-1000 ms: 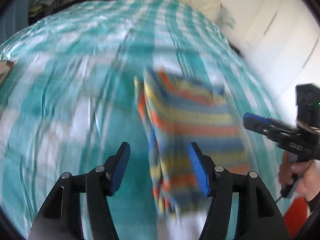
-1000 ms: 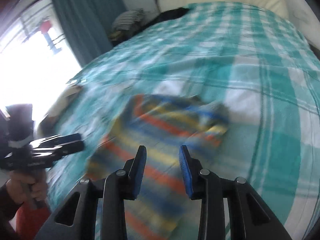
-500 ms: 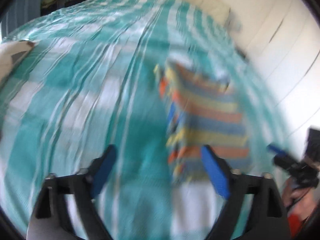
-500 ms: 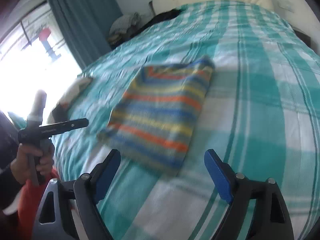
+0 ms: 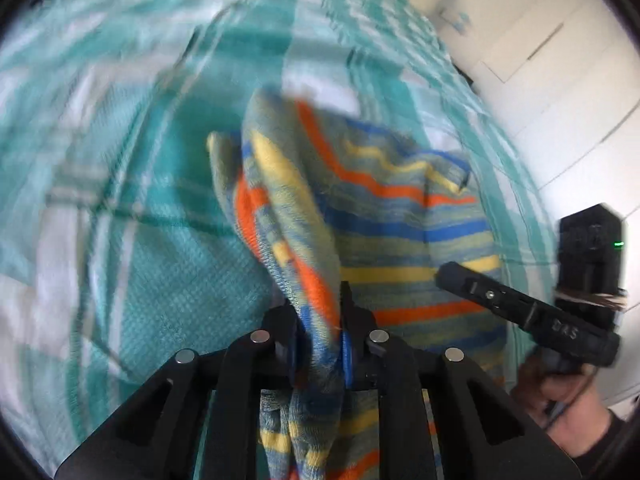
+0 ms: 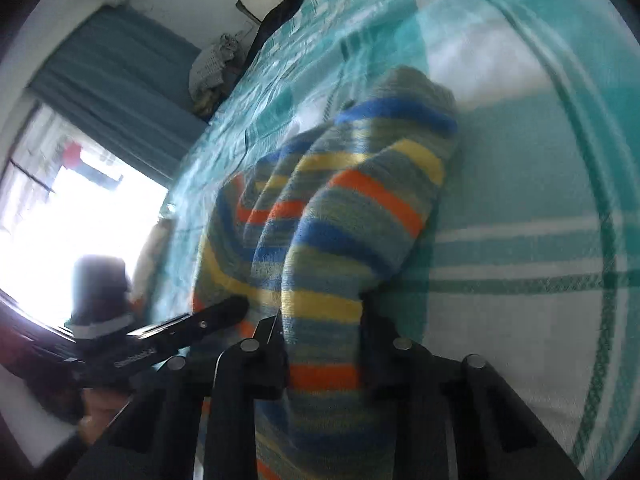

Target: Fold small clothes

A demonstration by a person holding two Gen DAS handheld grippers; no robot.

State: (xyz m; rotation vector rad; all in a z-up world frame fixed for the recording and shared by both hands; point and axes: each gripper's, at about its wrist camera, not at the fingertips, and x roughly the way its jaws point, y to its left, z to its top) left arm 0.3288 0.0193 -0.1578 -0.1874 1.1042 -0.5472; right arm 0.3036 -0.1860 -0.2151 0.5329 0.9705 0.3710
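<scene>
A small striped knit garment (image 5: 400,208) in blue, yellow, orange and grey-green lies on the teal and white checked bed cover (image 5: 140,200). My left gripper (image 5: 320,344) is closing on the garment's near left edge. A raised fold of the knit is pinched between its pads. My right gripper (image 6: 322,332) is closing on the near right edge of the garment (image 6: 360,200), and the thick knit fills the gap between its fingers. In the left wrist view the right gripper (image 5: 446,274) reaches in from the right. In the right wrist view the left gripper (image 6: 236,306) shows at the left.
White cupboard doors (image 5: 560,100) stand beyond the bed's right side. A teal curtain (image 6: 120,80) and a bright window (image 6: 60,208) are on the left. A heap of clothes (image 6: 212,68) and a dark garment (image 6: 280,12) lie at the far end. A person's hand (image 5: 560,392) holds the right gripper.
Half a second ago both grippers stood wide open over the flat garment. Both have since dropped to its near edge and closed on it, and the knit has bunched up into folds.
</scene>
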